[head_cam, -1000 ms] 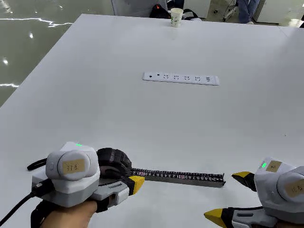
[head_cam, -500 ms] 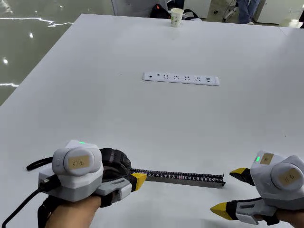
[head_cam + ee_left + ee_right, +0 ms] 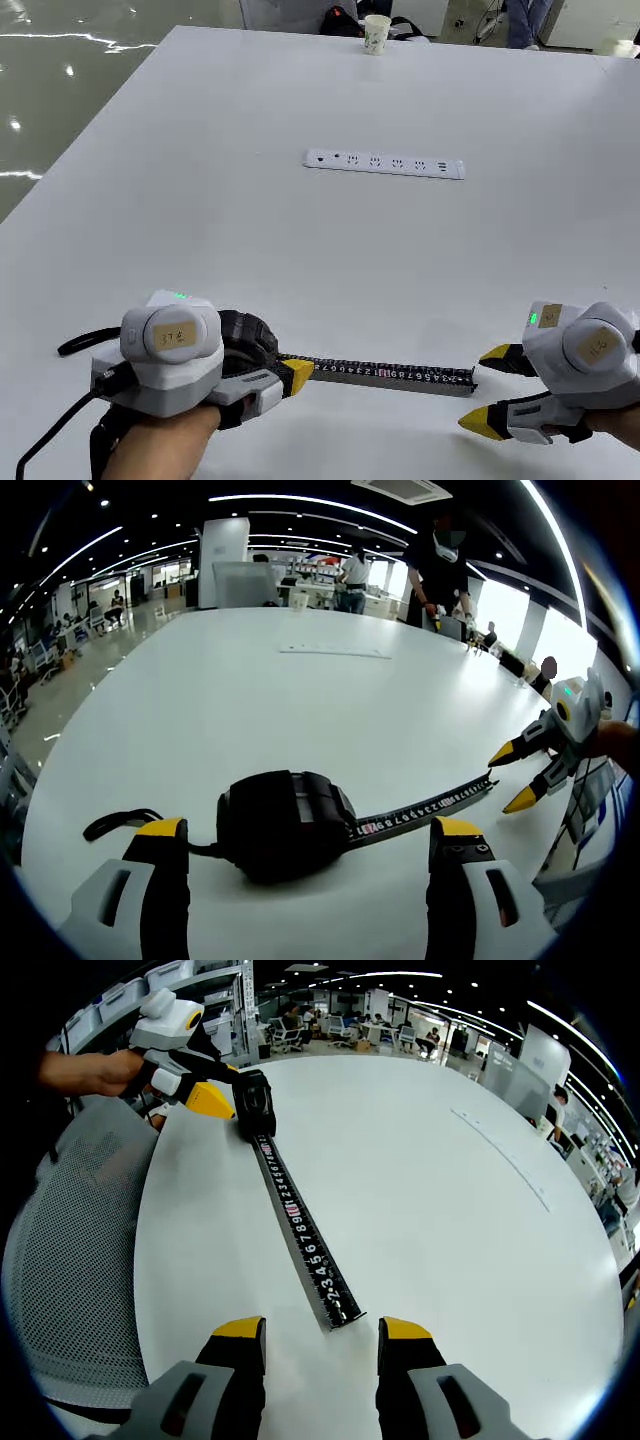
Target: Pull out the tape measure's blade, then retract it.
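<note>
The left tongs are held spread on either side of the black tape case, which is set near the front edge of the white table; contact with the case cannot be told. The blade is laid drawn out flat to the right. Its tip is seen just before the right tongs, which are spread, with nothing pinched. A power strip is laid well apart, farther back.

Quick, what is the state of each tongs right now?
Left tongs: open, astride the tape measure case, not clamping it.
Right tongs: open, holding nothing; the blade ends just ahead.
</note>
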`<state>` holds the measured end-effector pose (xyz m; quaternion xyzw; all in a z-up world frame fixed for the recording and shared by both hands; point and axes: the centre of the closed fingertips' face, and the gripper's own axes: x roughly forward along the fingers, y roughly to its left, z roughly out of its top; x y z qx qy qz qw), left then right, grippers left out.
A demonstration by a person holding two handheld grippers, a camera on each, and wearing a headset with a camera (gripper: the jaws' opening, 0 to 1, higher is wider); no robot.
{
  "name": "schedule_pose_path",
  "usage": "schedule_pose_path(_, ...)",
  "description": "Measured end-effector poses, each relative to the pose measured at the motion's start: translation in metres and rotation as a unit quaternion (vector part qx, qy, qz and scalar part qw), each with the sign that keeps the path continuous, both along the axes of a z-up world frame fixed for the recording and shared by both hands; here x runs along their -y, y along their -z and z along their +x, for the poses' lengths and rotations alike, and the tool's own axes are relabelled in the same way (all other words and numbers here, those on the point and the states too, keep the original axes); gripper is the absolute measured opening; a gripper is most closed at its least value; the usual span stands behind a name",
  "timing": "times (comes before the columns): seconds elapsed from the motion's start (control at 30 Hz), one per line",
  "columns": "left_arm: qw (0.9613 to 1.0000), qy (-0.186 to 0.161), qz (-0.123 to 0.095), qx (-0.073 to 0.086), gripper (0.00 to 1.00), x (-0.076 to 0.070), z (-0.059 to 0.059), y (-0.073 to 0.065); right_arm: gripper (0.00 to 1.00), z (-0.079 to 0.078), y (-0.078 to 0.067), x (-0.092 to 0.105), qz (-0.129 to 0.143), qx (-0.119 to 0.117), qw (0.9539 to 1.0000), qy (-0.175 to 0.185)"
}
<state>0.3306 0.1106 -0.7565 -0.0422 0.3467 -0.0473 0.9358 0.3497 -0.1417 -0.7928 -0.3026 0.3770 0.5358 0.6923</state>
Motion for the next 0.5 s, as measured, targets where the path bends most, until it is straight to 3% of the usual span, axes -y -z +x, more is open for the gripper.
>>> schedule_pose_path(0.5, 0.9999, -0.012, -0.002, -0.002, 0.86, -0.0002, 0.0093, 0.0053, 0.26, 0.0102, 0.0044, -0.0013, -0.014, 0.001, 0.9982, -0.058)
